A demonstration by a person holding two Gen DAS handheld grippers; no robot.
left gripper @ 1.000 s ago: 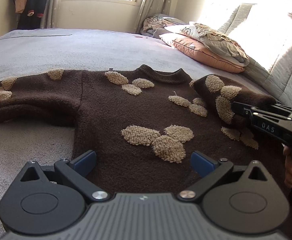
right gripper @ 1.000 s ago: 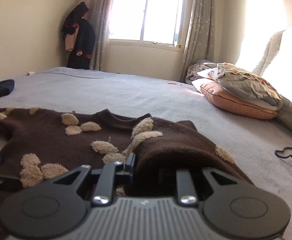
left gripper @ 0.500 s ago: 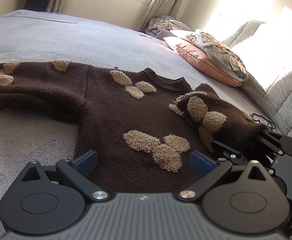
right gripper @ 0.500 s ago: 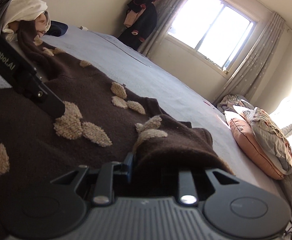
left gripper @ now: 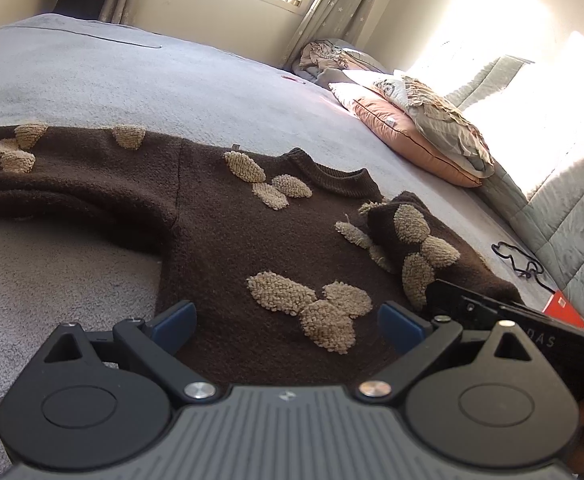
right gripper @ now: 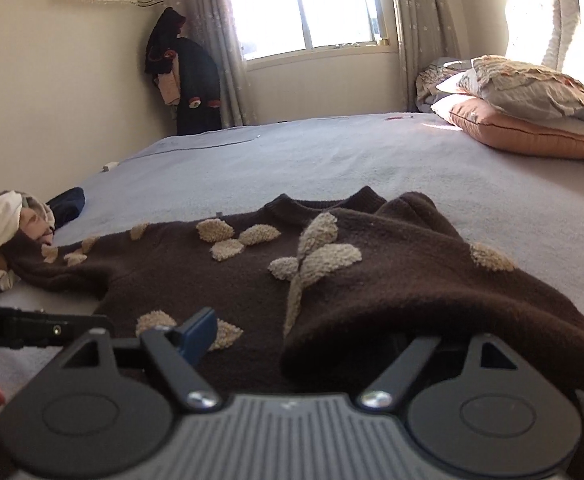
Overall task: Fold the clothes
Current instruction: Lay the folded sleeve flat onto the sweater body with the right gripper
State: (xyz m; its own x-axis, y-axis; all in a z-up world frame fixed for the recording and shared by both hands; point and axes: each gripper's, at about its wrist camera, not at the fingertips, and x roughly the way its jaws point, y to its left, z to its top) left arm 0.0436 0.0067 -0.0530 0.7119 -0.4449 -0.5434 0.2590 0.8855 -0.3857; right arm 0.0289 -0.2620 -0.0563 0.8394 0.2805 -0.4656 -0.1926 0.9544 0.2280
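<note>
right hand-held gripper (right gripper: 316, 336) was opening, its jaws letting go of the folded-in sleeve (right gripper: 392, 280) of the brown sweater (left gripper: 227, 240), spread on the bed (left gripper: 171, 80). left hand-held gripper (left gripper: 287, 320) hung wide and empty; the other sleeve (left gripper: 51, 176) likely needed folding next.

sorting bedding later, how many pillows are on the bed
2, stacked at the head of the bed: an orange pillow below and a pale ruffled pillow on top. Others may be hidden in the rumpled bedding behind.
</note>
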